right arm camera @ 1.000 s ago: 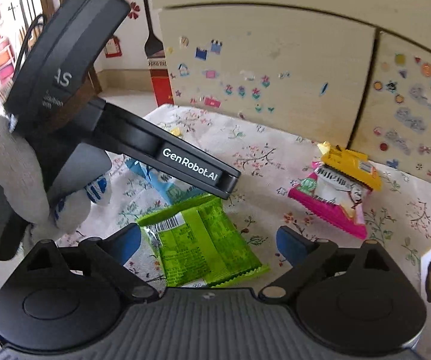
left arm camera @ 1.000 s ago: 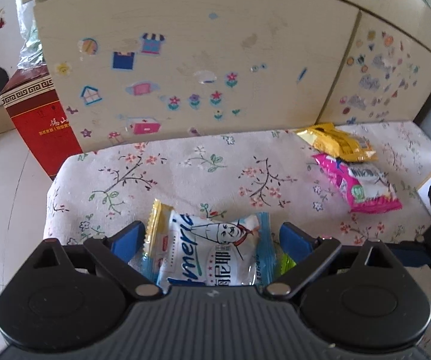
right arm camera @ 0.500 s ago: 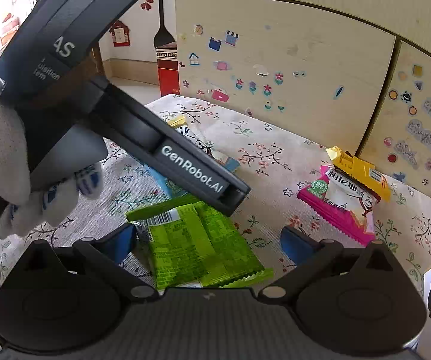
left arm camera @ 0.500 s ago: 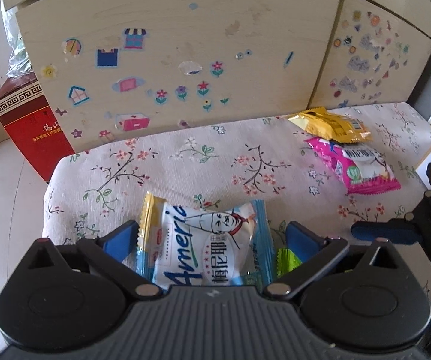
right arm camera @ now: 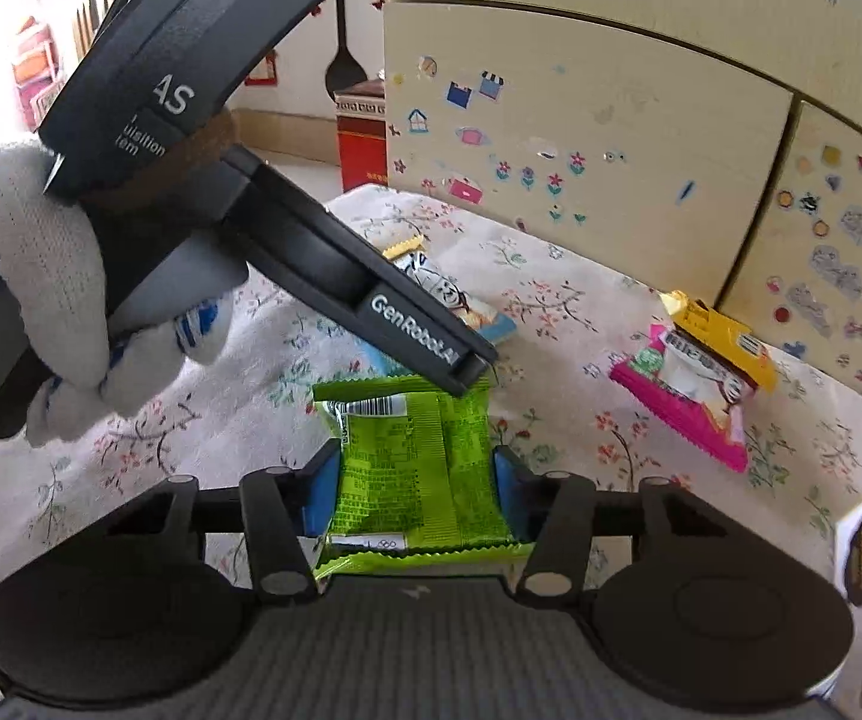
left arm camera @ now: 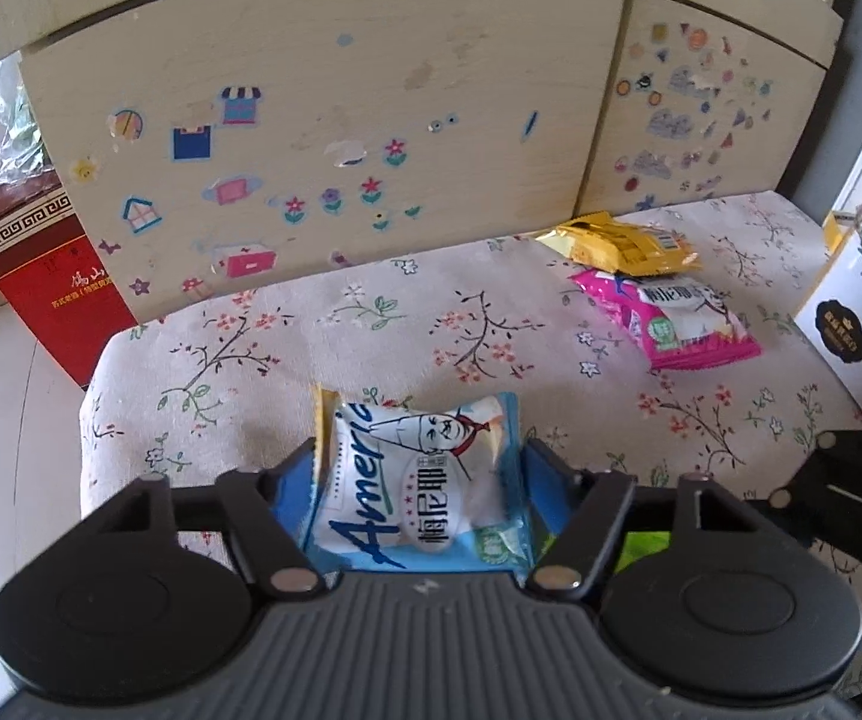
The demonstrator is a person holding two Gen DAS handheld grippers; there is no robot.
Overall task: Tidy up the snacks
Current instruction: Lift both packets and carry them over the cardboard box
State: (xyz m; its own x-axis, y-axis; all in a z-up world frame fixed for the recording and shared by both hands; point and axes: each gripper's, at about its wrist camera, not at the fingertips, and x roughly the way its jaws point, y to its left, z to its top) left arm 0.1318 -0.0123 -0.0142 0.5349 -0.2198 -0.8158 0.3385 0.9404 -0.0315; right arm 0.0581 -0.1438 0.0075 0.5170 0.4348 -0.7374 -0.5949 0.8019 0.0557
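A blue-and-white snack packet (left arm camera: 425, 492) lies on the flowered cloth (left arm camera: 311, 348). My left gripper (left arm camera: 419, 465) is closing on it, both blue pads pressing its bunched sides. A green snack packet (right arm camera: 413, 468) sits just to its right, barcode side up. My right gripper (right arm camera: 413, 477) is closing on this one, and its pads squeeze the packet's edges. In the right wrist view a gloved hand (right arm camera: 29, 276) holds the left gripper's black body (right arm camera: 371, 300) above the blue-and-white packet (right arm camera: 473, 312). A yellow packet (left arm camera: 623, 246) overlaps a pink packet (left arm camera: 665, 318) at the far right.
A pale wooden panel with stickers (left arm camera: 371, 90) rises right behind the cloth. A white box (left arm camera: 845, 330) stands at the right edge with a blue wrapper showing in it. A red carton (left arm camera: 53, 276) stands on the floor at the left.
Both grippers' jaws have come in from wide open onto the packets between them. The blue-and-white and green packets now look squeezed narrower. Neither hand has shifted much.
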